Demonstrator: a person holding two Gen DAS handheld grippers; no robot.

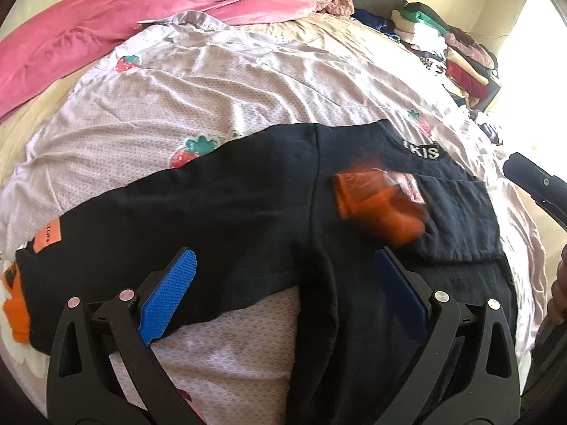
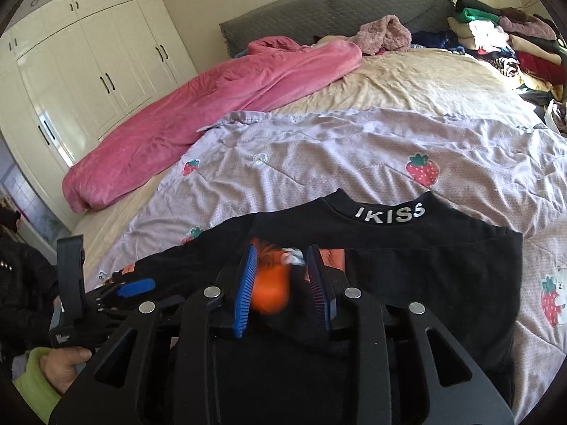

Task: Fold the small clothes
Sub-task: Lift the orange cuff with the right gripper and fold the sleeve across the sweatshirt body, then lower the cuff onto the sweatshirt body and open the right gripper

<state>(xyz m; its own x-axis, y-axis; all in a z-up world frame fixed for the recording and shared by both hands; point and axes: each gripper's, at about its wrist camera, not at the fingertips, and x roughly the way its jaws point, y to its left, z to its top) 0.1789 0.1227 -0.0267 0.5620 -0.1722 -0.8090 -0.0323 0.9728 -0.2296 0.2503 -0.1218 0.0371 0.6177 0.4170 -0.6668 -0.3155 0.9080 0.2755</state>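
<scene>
A small black sweatshirt [image 1: 248, 212] with a white "IKISS" collar [image 2: 389, 212] lies on the lilac strawberry quilt [image 1: 212, 81]. One sleeve with an orange cuff [image 1: 14, 304] stretches left. An orange cuff [image 1: 382, 205], motion-blurred, lies on the shirt's body. My left gripper [image 1: 283, 294] is open and empty just above the sleeve and body. My right gripper [image 2: 283, 283] is open, its blue pads either side of the blurred orange cuff [image 2: 271, 290], not clamping it. The left gripper also shows in the right wrist view [image 2: 136, 288].
A pink blanket [image 2: 198, 106] lies along the bed's left and far side. A stack of folded clothes [image 2: 506, 42] sits at the far right corner by the grey headboard [image 2: 319, 7]. White wardrobes [image 2: 71, 53] stand to the left.
</scene>
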